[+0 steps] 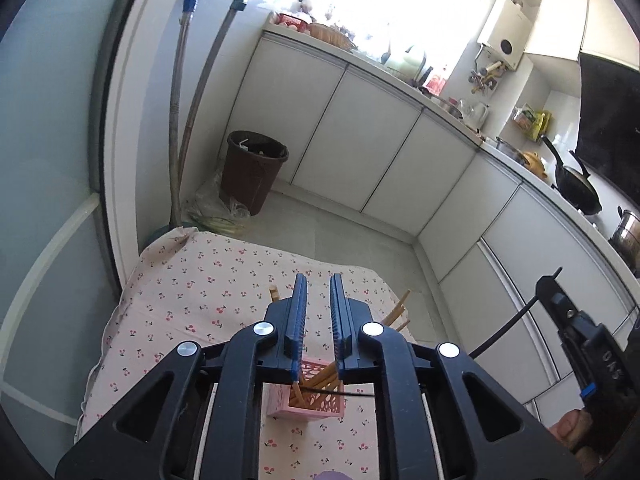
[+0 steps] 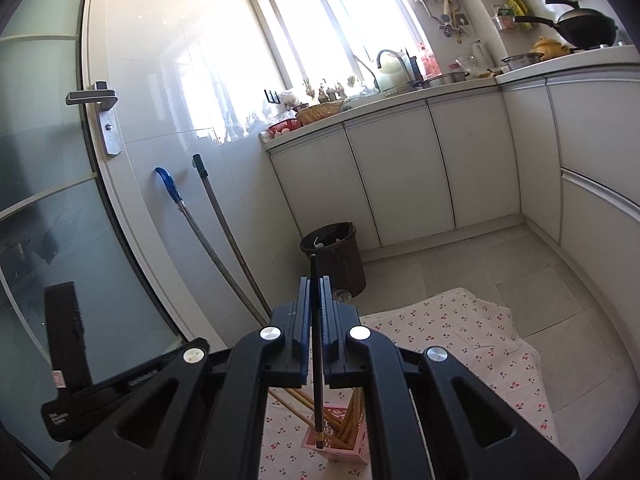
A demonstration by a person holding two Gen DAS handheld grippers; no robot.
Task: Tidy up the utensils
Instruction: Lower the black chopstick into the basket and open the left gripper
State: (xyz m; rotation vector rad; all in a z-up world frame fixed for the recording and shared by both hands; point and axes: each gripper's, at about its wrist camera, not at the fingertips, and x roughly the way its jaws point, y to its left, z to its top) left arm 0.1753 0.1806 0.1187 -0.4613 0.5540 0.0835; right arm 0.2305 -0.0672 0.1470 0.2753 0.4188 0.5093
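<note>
Right wrist view: right gripper (image 2: 316, 300) is clamped on a black chopstick (image 2: 317, 360), held upright over the pink holder (image 2: 338, 446) on the cherry-print cloth (image 2: 460, 332). Wooden chopsticks (image 2: 352, 420) are already stood in the holder, so the task is judged mostly done. Left gripper (image 1: 318, 300) is parted slightly, nothing gripped. Holder interior is largely blocked; remaining loose utensils cannot be made out.
</note>
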